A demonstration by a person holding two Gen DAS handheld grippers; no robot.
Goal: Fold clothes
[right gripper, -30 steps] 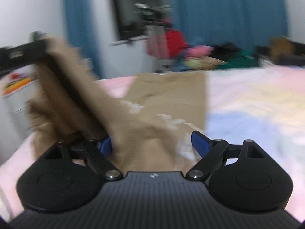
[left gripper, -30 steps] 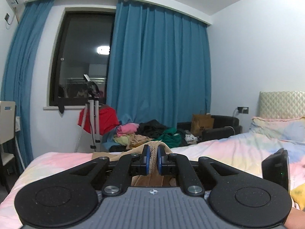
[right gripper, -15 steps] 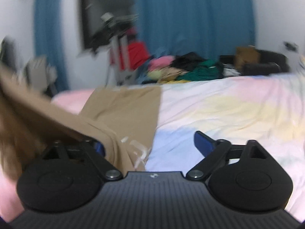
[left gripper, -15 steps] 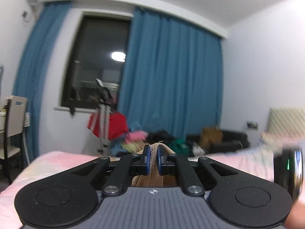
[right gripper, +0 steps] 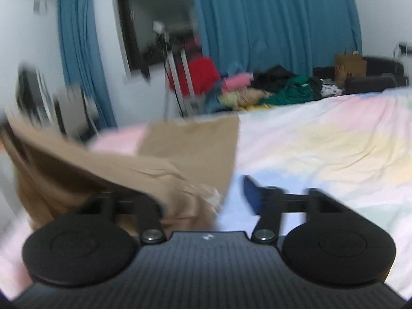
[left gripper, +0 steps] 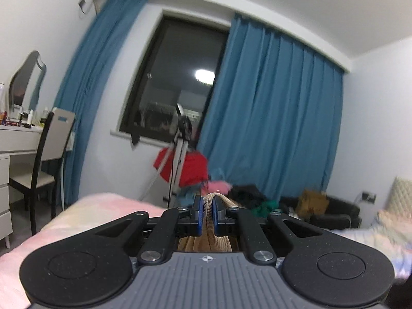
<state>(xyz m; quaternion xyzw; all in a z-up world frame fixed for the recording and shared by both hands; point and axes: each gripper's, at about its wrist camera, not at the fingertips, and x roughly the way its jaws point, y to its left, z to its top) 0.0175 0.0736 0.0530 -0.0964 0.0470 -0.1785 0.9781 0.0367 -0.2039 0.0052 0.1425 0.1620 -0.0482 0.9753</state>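
A tan garment lies partly flat on the pastel bed; its near part is lifted up to the left. My left gripper is shut on a ribbed tan edge of the garment, held above the bed. My right gripper is open; the tan cloth drapes over its left finger and hides it, and the blue pad of the right finger is bare.
A pile of clothes and a tripod stand beyond the bed, by the blue curtains and dark window. A chair and white dresser are at the left. A paper bag sits on a dark sofa.
My left gripper has tilted upward and turned left while holding the tan edge. My right gripper view swung right over the bed; the cloth still drapes over its left finger.
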